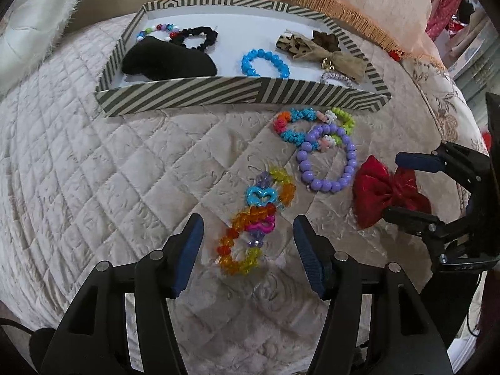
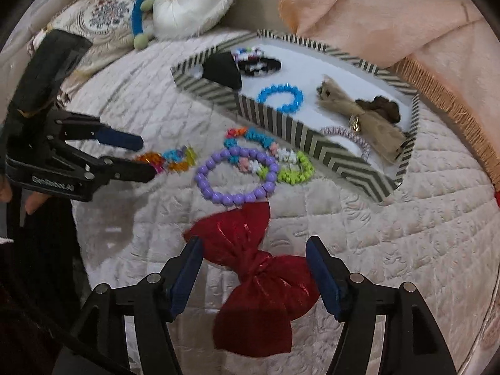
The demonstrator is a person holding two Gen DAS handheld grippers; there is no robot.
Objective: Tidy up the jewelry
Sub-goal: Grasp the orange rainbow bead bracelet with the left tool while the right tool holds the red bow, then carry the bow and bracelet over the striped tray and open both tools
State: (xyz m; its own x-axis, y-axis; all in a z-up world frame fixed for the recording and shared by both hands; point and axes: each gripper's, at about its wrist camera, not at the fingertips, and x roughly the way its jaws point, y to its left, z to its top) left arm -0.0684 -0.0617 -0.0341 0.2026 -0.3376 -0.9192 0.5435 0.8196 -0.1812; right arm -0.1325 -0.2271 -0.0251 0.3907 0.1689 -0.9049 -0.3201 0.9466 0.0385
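Red satin bow [image 2: 259, 281] is soft and light, so I'd pinch its knot; right gripper [image 2: 254, 276] fingers wide astride it. Left gripper [image 1: 248, 256] fingers wide over slippery plastic bead bracelet [image 1: 250, 222], nothing held yet.

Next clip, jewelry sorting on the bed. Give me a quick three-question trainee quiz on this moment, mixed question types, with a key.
1. True or false: the red bow already lies inside the striped tray.
2. Multiple choice: which thing lies between the open jaws of the left gripper? A) the purple bead bracelet B) the translucent multicolored bracelet C) the blue bead bracelet
3. Short answer: where does the blue bead bracelet lie?

Key:
1. False; it lies on the quilt, between the open jaws of the right gripper.
2. B
3. Inside the striped tray.
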